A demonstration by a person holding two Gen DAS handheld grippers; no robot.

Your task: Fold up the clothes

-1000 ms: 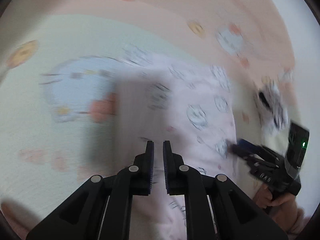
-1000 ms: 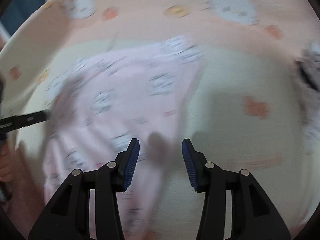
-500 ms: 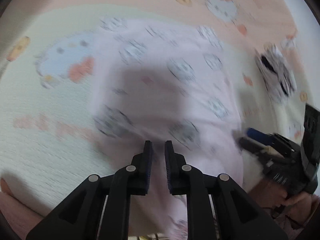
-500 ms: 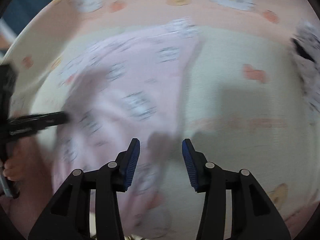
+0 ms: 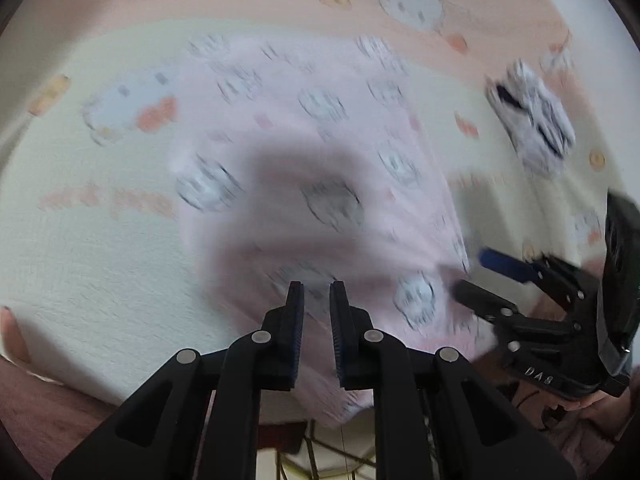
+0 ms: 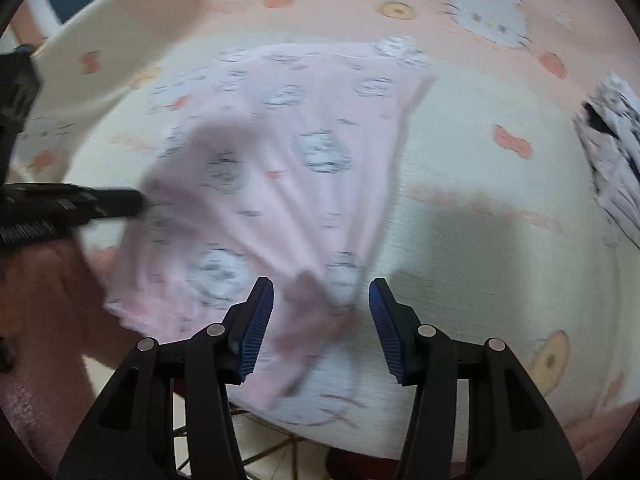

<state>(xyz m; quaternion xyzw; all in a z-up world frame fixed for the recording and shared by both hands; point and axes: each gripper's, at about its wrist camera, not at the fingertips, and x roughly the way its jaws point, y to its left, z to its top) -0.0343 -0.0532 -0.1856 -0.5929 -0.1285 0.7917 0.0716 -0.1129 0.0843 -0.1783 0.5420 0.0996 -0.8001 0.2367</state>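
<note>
A pale pink garment [image 5: 328,152] printed with cat faces lies spread on a cream and peach cat-print blanket [image 5: 100,264]; its near hem hangs over the front edge. My left gripper [image 5: 316,284] hovers over that near part, its jaws almost together with only a slit and nothing seen clamped. In the right wrist view the same garment [image 6: 288,152] has creases running to a bunched fold between the jaws of my right gripper [image 6: 320,284], which are opening; the pads stand clear of the cloth. The left gripper [image 6: 134,200] reaches the garment's left edge, and the right gripper [image 5: 472,276] its right edge.
A crumpled black-and-white patterned cloth [image 5: 532,120] [image 6: 616,160] lies on the blanket [image 6: 472,152] to the right. The surface's front edge runs just below both grippers, with floor and a thin metal frame [image 5: 320,452] beneath. A hand [image 5: 584,404] holds the right gripper.
Both grippers have drawn back toward the front edge, so more of the pink garment shows ahead of them. The right jaws have widened; the left slit is barely wider.
</note>
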